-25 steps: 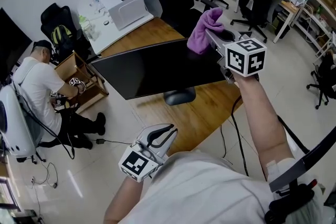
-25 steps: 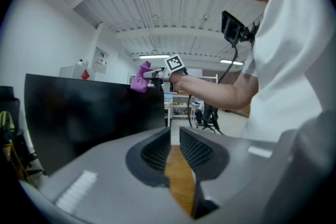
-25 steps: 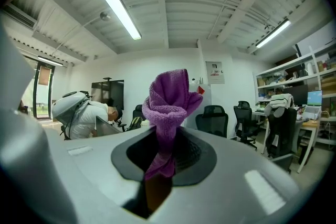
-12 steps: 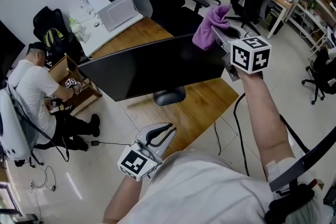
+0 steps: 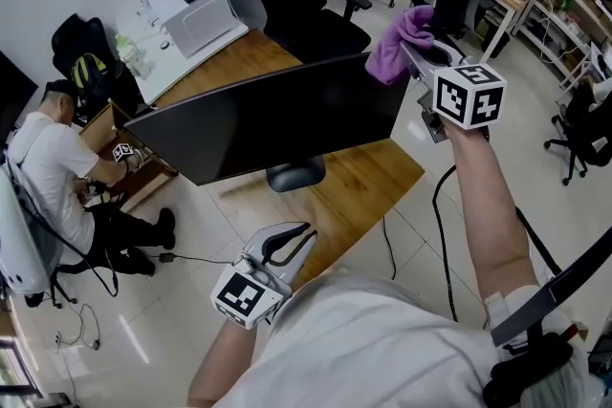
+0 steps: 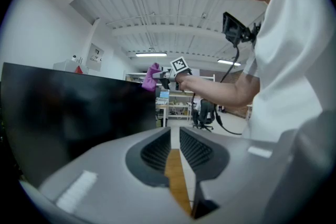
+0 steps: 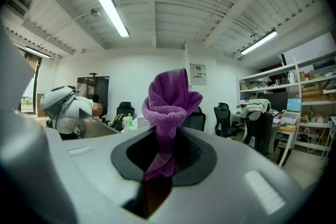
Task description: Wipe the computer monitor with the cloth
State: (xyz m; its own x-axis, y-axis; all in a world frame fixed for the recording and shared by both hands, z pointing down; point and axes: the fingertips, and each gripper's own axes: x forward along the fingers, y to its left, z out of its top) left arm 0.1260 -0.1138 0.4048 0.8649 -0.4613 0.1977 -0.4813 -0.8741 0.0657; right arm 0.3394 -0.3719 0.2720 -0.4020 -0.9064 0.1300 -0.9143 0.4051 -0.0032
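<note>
As the purple cloth [image 5: 400, 41] is carried over the top right corner of the computer monitor [image 5: 277, 115], it is seen to have drifted along the upper edge toward that corner over the last second, though part of the shift may be owed to the head camera. The cloth is pinched in the fingers of the right gripper [image 5: 417, 58], which are closed on its lower folds while the rest stands bunched above them. It is held level with the monitor's top edge, and whether the glass is touched cannot be told. The left gripper [image 5: 298, 238] is held low and near the body, above the floor just off the wooden bench [image 5: 356, 191]. Its fingers are drawn almost together, and nothing is gripped between them. The dark screen is judged to be largely unwiped, so the pass is taken to be at its start. A second person [image 5: 48, 165] is seated on the floor, well apart.
</note>
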